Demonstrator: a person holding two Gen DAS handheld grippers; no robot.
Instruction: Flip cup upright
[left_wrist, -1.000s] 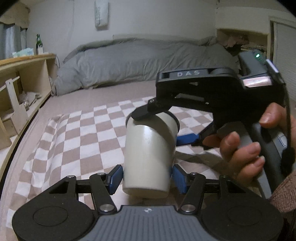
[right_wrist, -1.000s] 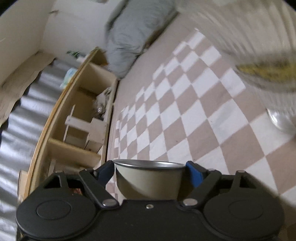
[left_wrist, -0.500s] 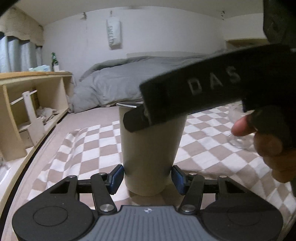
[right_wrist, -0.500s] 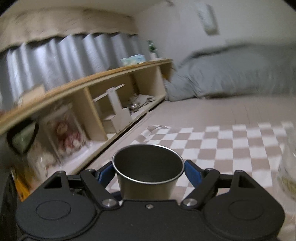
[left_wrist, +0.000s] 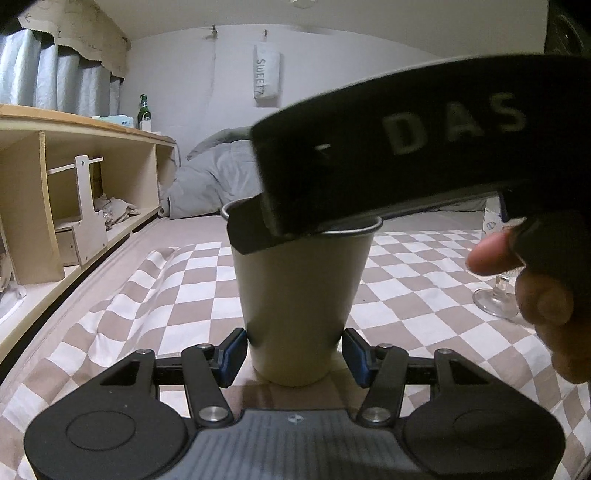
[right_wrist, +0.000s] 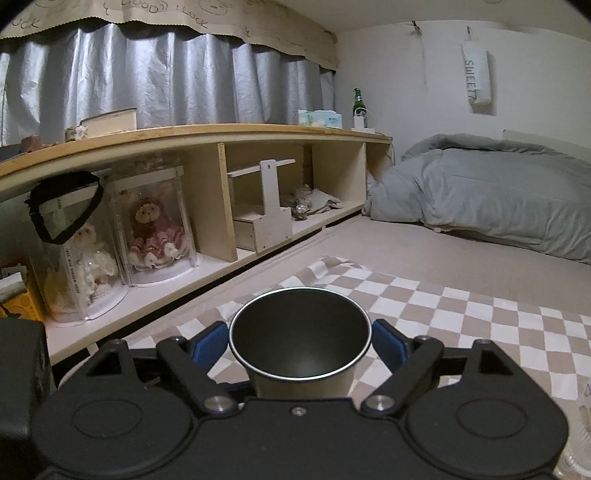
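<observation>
Cup (left_wrist: 301, 295): metal, matt beige outside, dark smooth inside (right_wrist: 299, 339), bright rolled rim. Checkered cloth (left_wrist: 166, 295): soft woven fabric, wrinkled. Shelf unit (right_wrist: 207, 155): pale unfinished wood. Curtain (right_wrist: 166, 74): silvery, crinkled sheen. Duvet (right_wrist: 480, 192): grey matt cloth. Wine glass (left_wrist: 496, 295): clear glossy glass. Gripper pads (left_wrist: 232, 354): blue, matt.

- One cup (left_wrist: 301, 295), upright between the left gripper's (left_wrist: 294, 356) blue pads.
- Two grippers: the right gripper (right_wrist: 300, 345) at the cup's rim.
- One stemmed glass (left_wrist: 496, 291), right of the left gripper.
- One green bottle (right_wrist: 357, 103), ahead on the shelf.
- Two boxed dolls (right_wrist: 151, 229), left of the right gripper.
</observation>
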